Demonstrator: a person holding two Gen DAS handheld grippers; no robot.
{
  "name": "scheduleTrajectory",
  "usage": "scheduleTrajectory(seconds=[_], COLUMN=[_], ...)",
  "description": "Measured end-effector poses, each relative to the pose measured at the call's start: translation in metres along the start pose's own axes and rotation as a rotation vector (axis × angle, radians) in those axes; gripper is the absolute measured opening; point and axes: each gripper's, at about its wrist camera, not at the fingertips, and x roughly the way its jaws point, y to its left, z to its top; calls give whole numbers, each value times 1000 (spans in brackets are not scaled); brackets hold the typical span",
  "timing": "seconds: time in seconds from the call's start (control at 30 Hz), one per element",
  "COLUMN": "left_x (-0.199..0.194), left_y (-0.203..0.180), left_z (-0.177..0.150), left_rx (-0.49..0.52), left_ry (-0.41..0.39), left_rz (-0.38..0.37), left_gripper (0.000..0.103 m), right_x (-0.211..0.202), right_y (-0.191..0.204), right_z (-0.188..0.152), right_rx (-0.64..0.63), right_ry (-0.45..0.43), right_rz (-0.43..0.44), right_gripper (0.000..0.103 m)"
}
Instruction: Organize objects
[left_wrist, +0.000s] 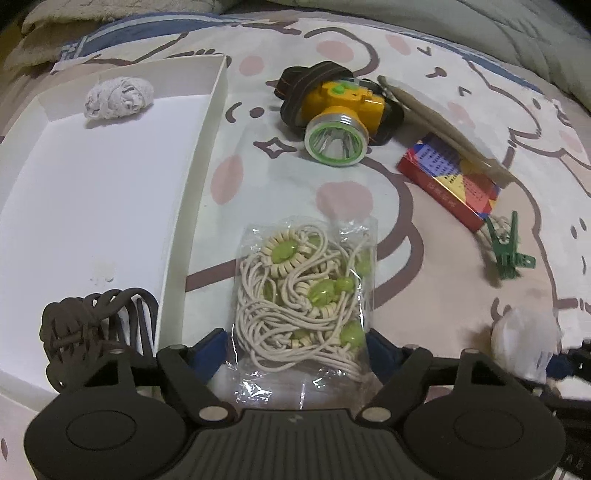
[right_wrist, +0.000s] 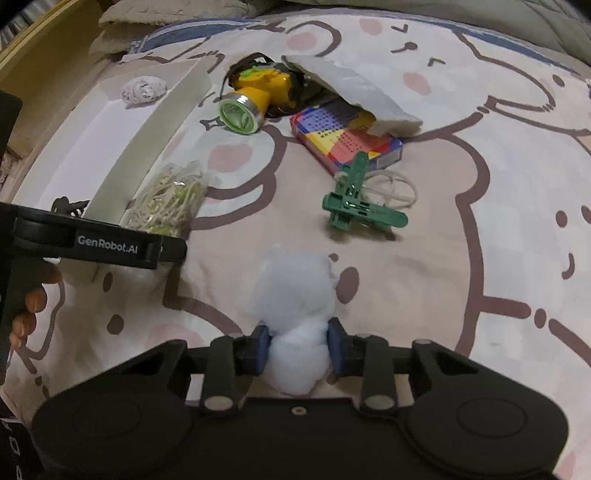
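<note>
My left gripper (left_wrist: 295, 347) stands wide around the near end of a clear bag of cream cord with green beads (left_wrist: 306, 291); whether the pads touch it I cannot tell. The bag lies on the bed beside a white box (left_wrist: 192, 177), also in the right wrist view (right_wrist: 162, 122). In the box are a white fabric ball (left_wrist: 118, 96) and a black cord bundle (left_wrist: 92, 325). My right gripper (right_wrist: 298, 345) is shut on a white fluffy wad (right_wrist: 295, 321), seen blurred in the left wrist view (left_wrist: 524, 347).
On the patterned bedsheet lie a yellow headlamp (left_wrist: 340, 110) (right_wrist: 255, 96), a colourful card box (left_wrist: 450, 177) (right_wrist: 347, 140), a flat grey-beige piece resting on it (right_wrist: 354, 96), green clothespins (left_wrist: 506, 251) (right_wrist: 354, 206) and a white ring (right_wrist: 391, 188). Blankets bunch at the far edge.
</note>
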Motion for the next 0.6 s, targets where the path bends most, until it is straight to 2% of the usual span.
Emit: scheduleTrajectory(seconds=[0.1,0.23,0.37,0.43,0.5,0.6], left_x=[-5,-11,-13,-15,-17,-18], left_y=[-2,-10,-17,-16,-12,-9], left_z=[-7,-22,-41,-46,-47,-44], left_rx=[59,218,345,343,297,215], left_ry=[-3,7,42,49,51,46], left_rz=[-15,-39,-26,-27,-33,-49], left_gripper=[78,78,78,79,80,88], right_x=[-6,-13,-18,-21,-22,-25], right_y=[3,4,4,4,5,7], right_z=[0,-1,-2,-3,-5,-7], right_rx=[-13,-22,-17,-18,-20,-20], right_ry=[-20,-39,-47,-50,-54,-59], right_rz=[-14,-26,-36,-43,-48,-48], right_gripper=[33,33,33,33,33,33])
